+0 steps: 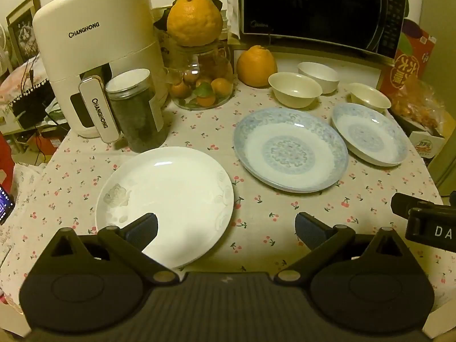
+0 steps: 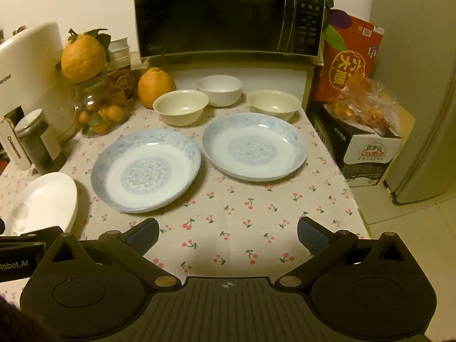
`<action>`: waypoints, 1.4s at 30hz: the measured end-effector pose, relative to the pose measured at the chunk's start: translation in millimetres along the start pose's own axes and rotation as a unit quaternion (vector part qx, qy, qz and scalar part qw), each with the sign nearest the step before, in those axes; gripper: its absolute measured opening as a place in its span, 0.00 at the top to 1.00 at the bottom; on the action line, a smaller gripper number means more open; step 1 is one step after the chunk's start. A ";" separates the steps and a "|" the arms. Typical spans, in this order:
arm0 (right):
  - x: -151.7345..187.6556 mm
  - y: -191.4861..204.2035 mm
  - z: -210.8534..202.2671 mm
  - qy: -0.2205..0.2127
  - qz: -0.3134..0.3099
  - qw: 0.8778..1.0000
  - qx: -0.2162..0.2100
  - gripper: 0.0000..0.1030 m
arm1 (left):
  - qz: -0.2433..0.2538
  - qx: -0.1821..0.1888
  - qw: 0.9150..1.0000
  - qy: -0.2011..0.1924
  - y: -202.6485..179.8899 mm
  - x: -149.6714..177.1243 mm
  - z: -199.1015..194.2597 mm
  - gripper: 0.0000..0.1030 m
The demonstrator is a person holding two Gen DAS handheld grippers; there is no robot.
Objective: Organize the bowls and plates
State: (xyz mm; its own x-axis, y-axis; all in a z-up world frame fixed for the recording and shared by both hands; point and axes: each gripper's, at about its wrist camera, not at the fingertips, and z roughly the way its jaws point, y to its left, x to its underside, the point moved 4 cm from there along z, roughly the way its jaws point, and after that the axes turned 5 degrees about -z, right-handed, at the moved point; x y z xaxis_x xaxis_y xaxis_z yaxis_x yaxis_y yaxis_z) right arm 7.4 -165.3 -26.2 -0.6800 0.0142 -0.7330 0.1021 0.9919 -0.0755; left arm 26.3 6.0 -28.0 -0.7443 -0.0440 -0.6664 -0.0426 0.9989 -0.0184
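You are at the start: nothing is stacked yet. Both tools, left tool [image 1: 226, 229] and right tool [image 2: 228, 235], hang released and empty over the near counter [image 2: 228, 222]. The white plate [image 1: 165, 202] lies near left, two blue plates [image 2: 146, 171] [image 2: 254, 146] mid-counter, three bowls [image 2: 181, 107] [image 2: 219, 89] [image 2: 273, 104] at the far edge. Next, I judge, you must close on one plate's rim and carry it onto another.

A: Where is the left gripper [image 1: 226, 229]?
B: Low over the worktop [image 1: 256, 222], fingers [image 1: 142, 229] spread wide, nothing between them. One finger overlaps the white plate [image 1: 168, 196].
A: And farther back?
B: Two blue plates [image 1: 290, 149], three bowls [image 1: 295, 89] behind them.
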 end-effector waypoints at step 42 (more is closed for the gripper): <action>0.4 2.4 0.3 0.003 -0.003 1.000 0.003 0.00 | 0.000 0.001 1.000 -0.001 0.6 -1.0 1.7 0.00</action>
State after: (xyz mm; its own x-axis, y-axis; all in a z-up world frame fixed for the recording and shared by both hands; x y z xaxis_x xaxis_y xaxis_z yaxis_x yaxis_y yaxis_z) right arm 7.5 -163.0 -26.9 -0.6853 0.0087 -0.7282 0.1021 0.9912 -0.0843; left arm 28.2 6.7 -28.6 -0.7427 -0.0448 -0.6681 -0.0423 0.9989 -0.0199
